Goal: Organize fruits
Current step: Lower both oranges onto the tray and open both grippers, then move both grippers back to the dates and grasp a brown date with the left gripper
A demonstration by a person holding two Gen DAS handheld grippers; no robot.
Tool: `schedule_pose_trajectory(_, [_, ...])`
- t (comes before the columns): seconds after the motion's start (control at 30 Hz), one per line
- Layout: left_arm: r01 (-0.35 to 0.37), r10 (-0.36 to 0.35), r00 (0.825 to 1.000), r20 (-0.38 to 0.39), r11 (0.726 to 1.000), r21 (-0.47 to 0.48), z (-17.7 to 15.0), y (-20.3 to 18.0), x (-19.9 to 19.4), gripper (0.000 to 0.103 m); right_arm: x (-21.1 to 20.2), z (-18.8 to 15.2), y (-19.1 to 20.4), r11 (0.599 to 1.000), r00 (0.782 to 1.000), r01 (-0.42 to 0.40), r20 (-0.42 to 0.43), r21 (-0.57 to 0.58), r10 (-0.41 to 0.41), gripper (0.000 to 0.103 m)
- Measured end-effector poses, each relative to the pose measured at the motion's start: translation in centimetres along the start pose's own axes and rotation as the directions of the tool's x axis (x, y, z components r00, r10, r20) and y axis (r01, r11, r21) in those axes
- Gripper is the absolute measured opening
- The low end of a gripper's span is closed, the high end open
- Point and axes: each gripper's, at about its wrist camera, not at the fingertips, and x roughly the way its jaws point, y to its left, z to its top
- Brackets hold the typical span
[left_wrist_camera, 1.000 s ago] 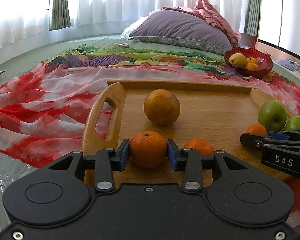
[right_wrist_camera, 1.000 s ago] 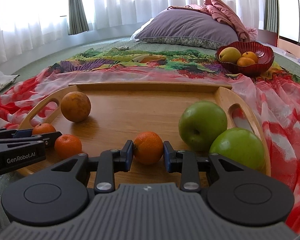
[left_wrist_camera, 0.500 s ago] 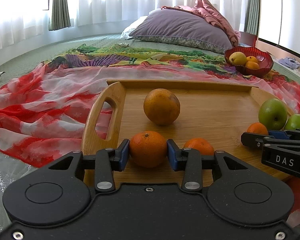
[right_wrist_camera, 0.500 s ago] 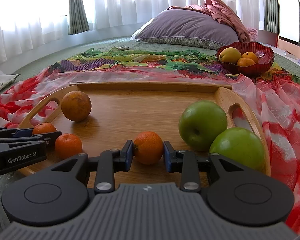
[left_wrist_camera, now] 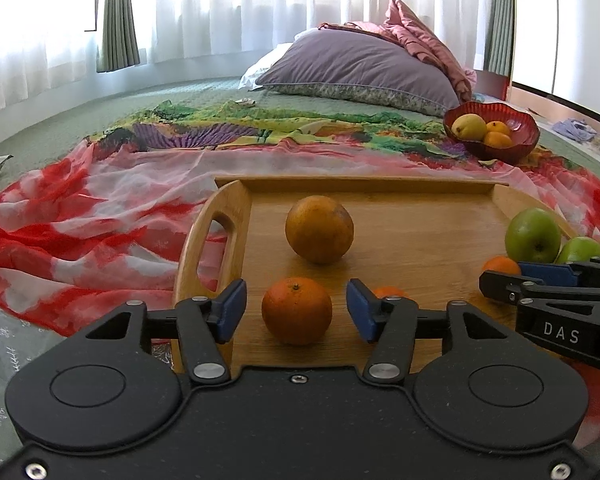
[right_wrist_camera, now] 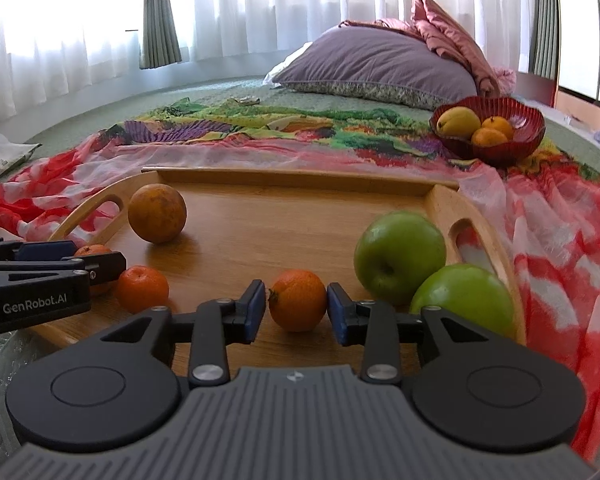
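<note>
A wooden tray (left_wrist_camera: 400, 216) lies on the bed. My left gripper (left_wrist_camera: 296, 308) is open; a small tangerine (left_wrist_camera: 297, 310) rests on the tray between its blue pads, clear of both. A large orange (left_wrist_camera: 319, 229) sits behind it. My right gripper (right_wrist_camera: 297, 308) is open a little around another tangerine (right_wrist_camera: 298, 306), with small gaps at each pad. Two green apples (right_wrist_camera: 400, 256) lie to its right. A third tangerine (right_wrist_camera: 142, 294) lies at the left, beside the left gripper's fingers (right_wrist_camera: 100, 264).
A red glass bowl (right_wrist_camera: 488, 128) with a yellow fruit and two small oranges stands at the back right on a colourful scarf (left_wrist_camera: 100, 200). A purple pillow (left_wrist_camera: 360, 68) lies behind. The tray has raised rims and handle cutouts (right_wrist_camera: 466, 236).
Both grippers have opened and let go of their tangerines, which now rest on the tray. The left jaws opened wider than the right.
</note>
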Motion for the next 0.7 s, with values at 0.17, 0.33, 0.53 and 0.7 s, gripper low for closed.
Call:
schedule_pose_trajectory(0.17, [0.016, -0.016, 1.0, 0.01, 1.0, 0.006, 0.0, -0.1, -1.5, 0.063, -1.2, 0.0, 0.1, 1.0, 1.0, -0.007, 0.018, -0.017, 0.008, 0.058])
schedule_pose_trajectory(0.33, [0.03, -0.03, 0.999, 0.012, 0.999, 0.025, -0.3, -0.5, -2.9, 0.063, -2.6, -0.2, 0.0, 0.999, 0.999, -0.017, 0.04, -0.027, 0.018, 0.062])
schedule_pose_trajectory(0.53, [0.043, -0.044, 0.999, 0.02, 0.998, 0.039, -0.8, -0.9, -4.6, 0.064, -4.5, -0.6, -0.2, 0.998, 0.997, -0.042, 0.07, -0.049, 0.046, 0.068])
schedule_pose_trajectory(0.7, [0.057, -0.057, 0.998, 0.014, 0.998, 0.031, -1.4, -1.0, -5.6, 0.077, -5.7, -1.0, -0.4, 0.996, 0.995, -0.059, 0.082, -0.072, 0.065, 0.074])
